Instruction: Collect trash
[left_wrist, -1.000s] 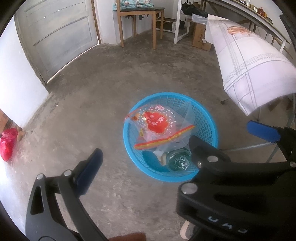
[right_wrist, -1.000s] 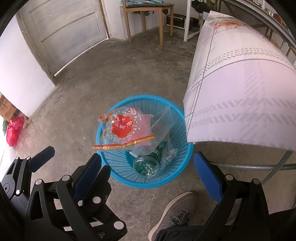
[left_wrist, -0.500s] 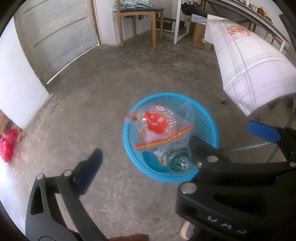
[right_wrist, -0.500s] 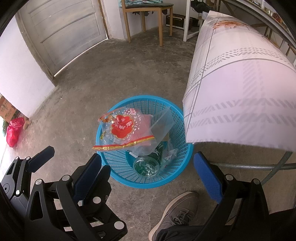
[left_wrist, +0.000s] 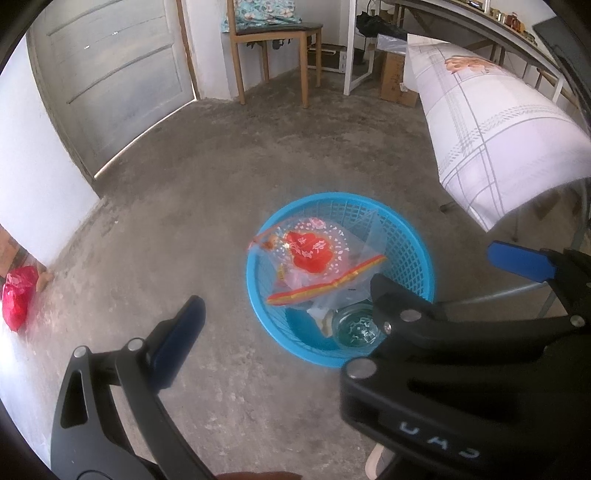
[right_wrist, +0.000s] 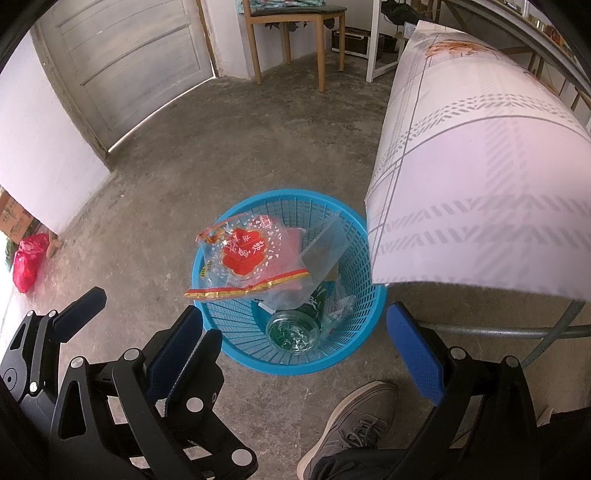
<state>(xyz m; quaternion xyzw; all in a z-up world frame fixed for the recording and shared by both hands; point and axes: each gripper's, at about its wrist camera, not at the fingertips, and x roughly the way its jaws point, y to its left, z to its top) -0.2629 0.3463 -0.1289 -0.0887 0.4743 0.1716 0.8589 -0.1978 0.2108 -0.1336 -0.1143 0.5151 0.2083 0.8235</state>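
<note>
A round blue mesh basket (left_wrist: 413, 236) (right_wrist: 347, 343) stands on the concrete floor beside a cloth-covered table. A clear plastic bag with a red label (left_wrist: 310, 251) (right_wrist: 243, 254) lies across its top, sticking out over the left rim. Under it rests a green glass bottle (left_wrist: 356, 328) (right_wrist: 293, 332), bottom up, among other wrappers. My left gripper (left_wrist: 295, 332) hovers open and empty above the basket's near side. Open and empty as well, my right gripper (right_wrist: 293, 350) hangs close beside it, and its black body blocks the lower right of the left wrist view.
The table's white checked cloth (right_wrist: 480, 177) overhangs the basket's right side, with a metal leg (right_wrist: 498, 330) below. A person's grey shoe (right_wrist: 354, 424) stands just in front. A red plastic bag (right_wrist: 27, 258) lies by the left wall. A wooden chair (left_wrist: 273, 40) and a door stand at the back.
</note>
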